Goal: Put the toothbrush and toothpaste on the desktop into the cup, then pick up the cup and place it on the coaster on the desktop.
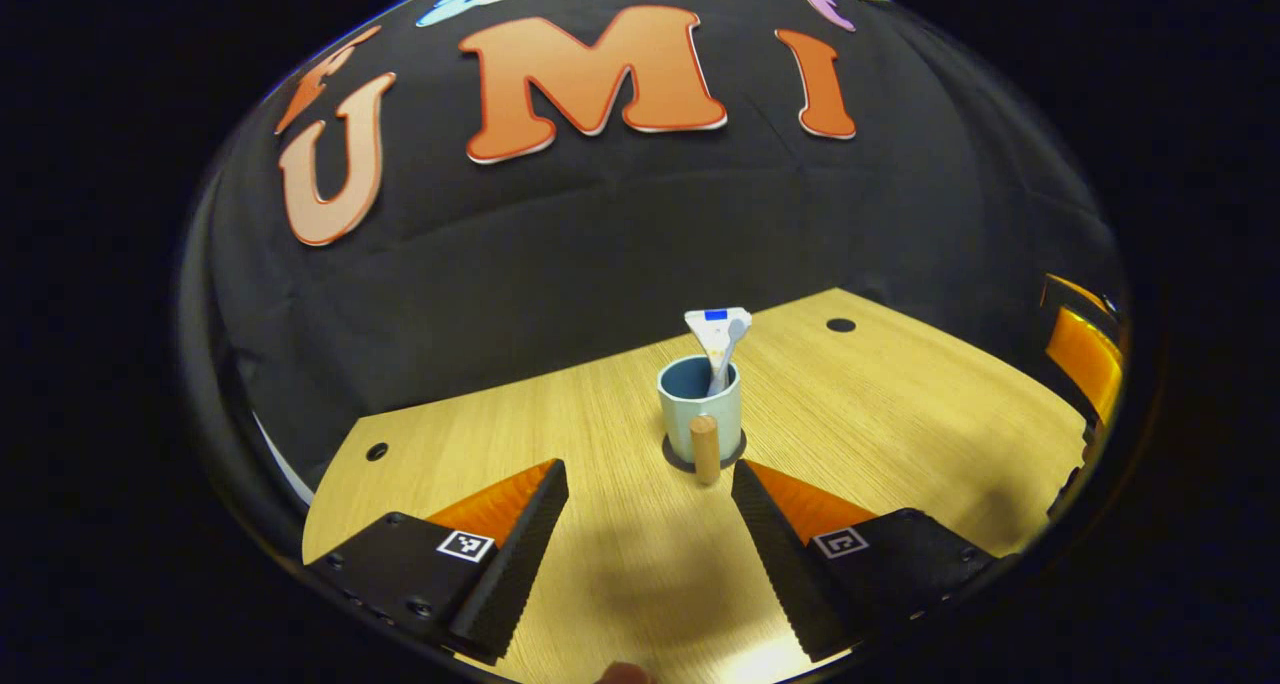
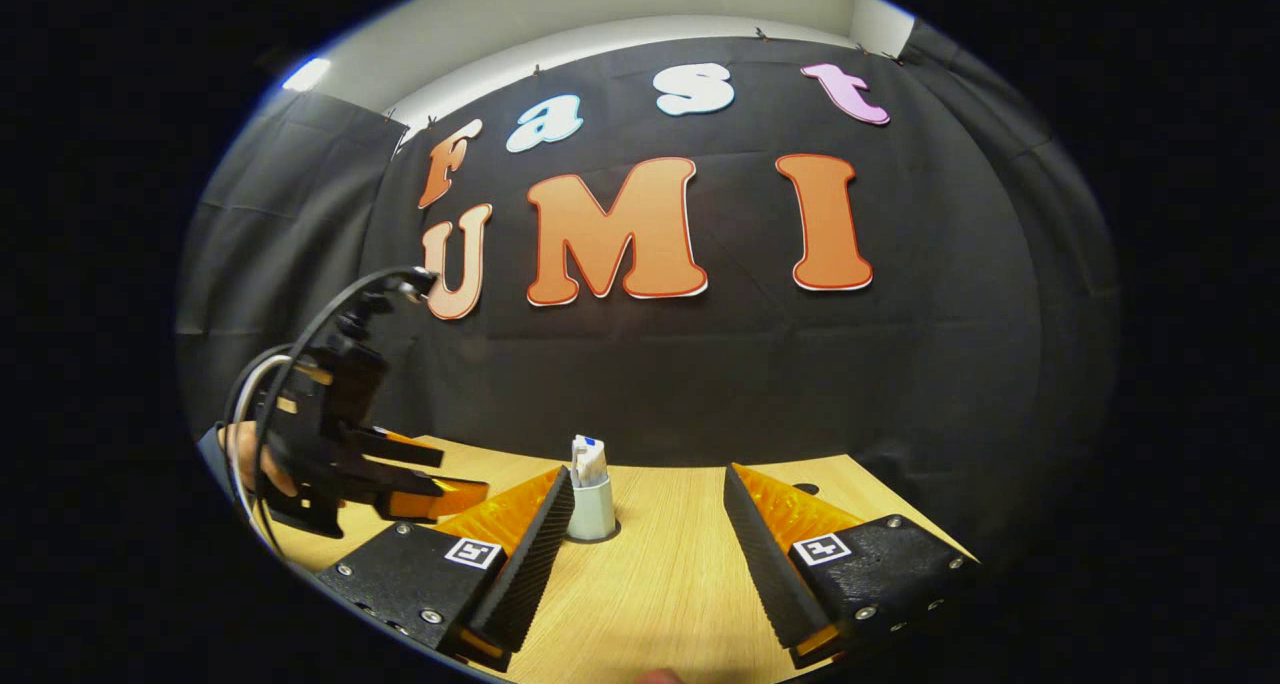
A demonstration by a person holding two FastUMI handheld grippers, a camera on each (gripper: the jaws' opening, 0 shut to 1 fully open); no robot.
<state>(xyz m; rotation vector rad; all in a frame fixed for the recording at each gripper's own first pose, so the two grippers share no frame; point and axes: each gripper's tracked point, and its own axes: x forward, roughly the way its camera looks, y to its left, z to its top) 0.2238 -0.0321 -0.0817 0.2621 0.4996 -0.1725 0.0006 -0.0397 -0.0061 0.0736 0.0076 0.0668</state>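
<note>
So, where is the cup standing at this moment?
In the left gripper view the cup stands upright on the dark coaster at mid-desk, ahead of the open left gripper, with the toothpaste and toothbrush inside.

Both views are dim but sharp, bowed strongly toward the edges. Glare shines on the desktop (image 1: 775,659) at lower centre, beside soft shadows.
</note>
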